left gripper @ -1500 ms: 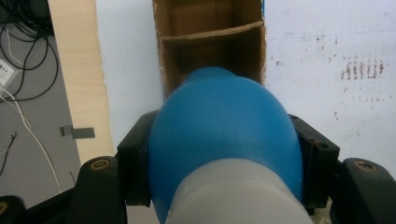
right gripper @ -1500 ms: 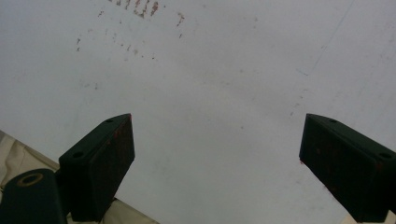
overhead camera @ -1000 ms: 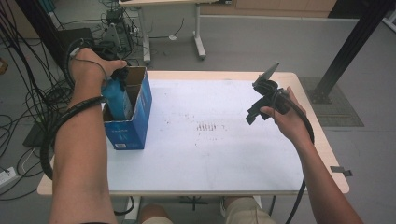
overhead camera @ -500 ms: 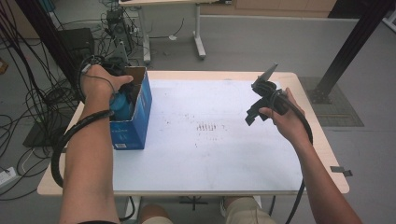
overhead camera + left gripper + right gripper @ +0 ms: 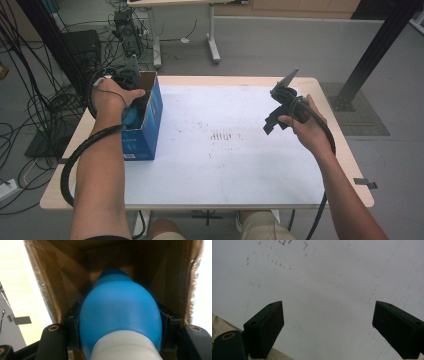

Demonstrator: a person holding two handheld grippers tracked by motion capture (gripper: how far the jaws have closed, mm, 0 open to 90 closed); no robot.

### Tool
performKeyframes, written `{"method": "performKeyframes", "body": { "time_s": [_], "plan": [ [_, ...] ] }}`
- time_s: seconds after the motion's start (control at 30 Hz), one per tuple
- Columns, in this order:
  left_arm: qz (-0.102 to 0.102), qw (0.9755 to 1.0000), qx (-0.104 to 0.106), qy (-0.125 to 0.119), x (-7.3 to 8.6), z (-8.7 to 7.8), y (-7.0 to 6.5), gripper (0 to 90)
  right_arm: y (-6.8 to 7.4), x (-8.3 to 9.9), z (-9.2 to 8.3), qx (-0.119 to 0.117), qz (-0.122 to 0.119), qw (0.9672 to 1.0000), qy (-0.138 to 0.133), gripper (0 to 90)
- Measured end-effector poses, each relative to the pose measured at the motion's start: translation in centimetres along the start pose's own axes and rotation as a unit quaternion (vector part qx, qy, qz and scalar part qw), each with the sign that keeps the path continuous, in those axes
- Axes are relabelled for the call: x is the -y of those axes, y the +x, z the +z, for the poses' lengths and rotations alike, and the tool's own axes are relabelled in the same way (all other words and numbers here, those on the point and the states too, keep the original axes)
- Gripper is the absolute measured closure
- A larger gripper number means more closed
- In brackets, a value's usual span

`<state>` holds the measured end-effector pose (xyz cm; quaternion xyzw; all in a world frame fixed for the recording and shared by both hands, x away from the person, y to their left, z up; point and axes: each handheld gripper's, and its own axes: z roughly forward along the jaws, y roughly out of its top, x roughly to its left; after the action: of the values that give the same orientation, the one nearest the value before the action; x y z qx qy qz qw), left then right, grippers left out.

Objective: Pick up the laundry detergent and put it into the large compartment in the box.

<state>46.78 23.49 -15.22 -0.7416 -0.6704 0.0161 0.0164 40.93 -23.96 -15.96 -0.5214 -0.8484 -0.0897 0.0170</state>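
The left gripper [image 5: 120, 340] has its jaws pressed against both flanks of a blue bottle with a white cap [image 5: 120, 315], the bottle's far end pointing down inside the blue cardboard box [image 5: 147, 125]. That box stands at the white table's [image 5: 235, 165] left edge. Well right of the box, the right gripper [image 5: 328, 327] hangs above bare tabletop, jaws wide apart, holding nothing.

Counted on table [image 5: 240, 175]: one blue cardboard box [image 5: 145, 135], one blue bottle [image 5: 120, 312] with white cap; two handheld grippers, two forearms.
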Motion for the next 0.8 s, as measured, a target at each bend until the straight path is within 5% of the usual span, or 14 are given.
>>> {"method": "performKeyframes", "body": {
  "time_s": [0.8],
  "plan": [
    [0.004,1.0000,-0.001,-0.002,-0.20,0.63,-0.32,36.9,-0.76,0.09,0.31,0.001,0.007,1.0000,0.004,10.1]
  ]
}}
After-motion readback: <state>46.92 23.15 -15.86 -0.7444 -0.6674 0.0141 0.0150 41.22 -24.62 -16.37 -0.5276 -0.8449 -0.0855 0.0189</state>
